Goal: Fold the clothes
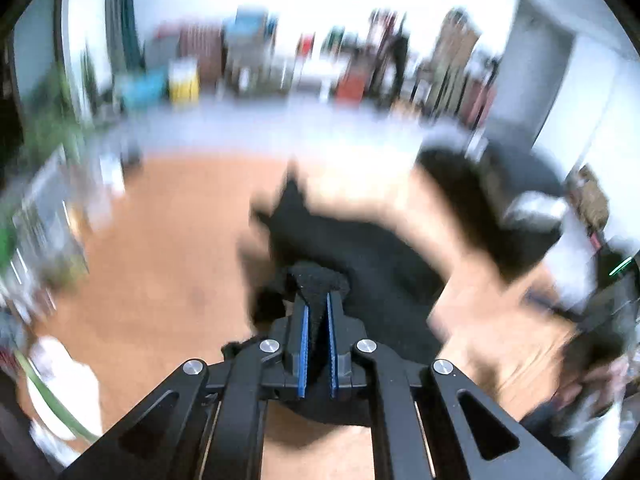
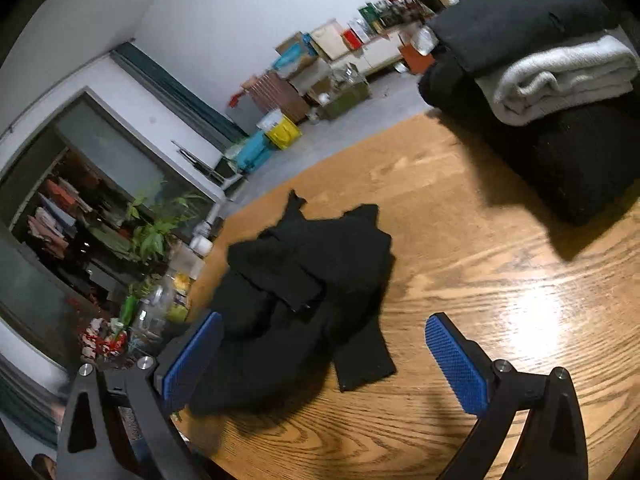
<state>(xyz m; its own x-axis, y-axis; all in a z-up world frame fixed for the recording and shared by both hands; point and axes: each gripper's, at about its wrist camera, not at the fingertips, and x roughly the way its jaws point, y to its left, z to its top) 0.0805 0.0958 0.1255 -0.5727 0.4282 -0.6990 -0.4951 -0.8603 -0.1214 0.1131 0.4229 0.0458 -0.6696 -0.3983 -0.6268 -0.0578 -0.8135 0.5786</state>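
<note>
Oak-grain table (image 2: 460, 240) — cluttered room behind

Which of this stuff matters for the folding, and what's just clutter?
In the job:
black garment
left gripper, shut on it
right gripper, open
folded stack

Lying about:
potted plant
bottles and jars
boxes on the floor

The left wrist view is smeared by motion: the black garment (image 1: 340, 240) has no sharp outline, and the far edge of the worktop (image 1: 160, 240) melts into the floor. Boxes along the wall (image 1: 248, 52) are only colour patches. In the right wrist view, the folded stack (image 2: 560, 92) is cut by the right picture edge.
</note>
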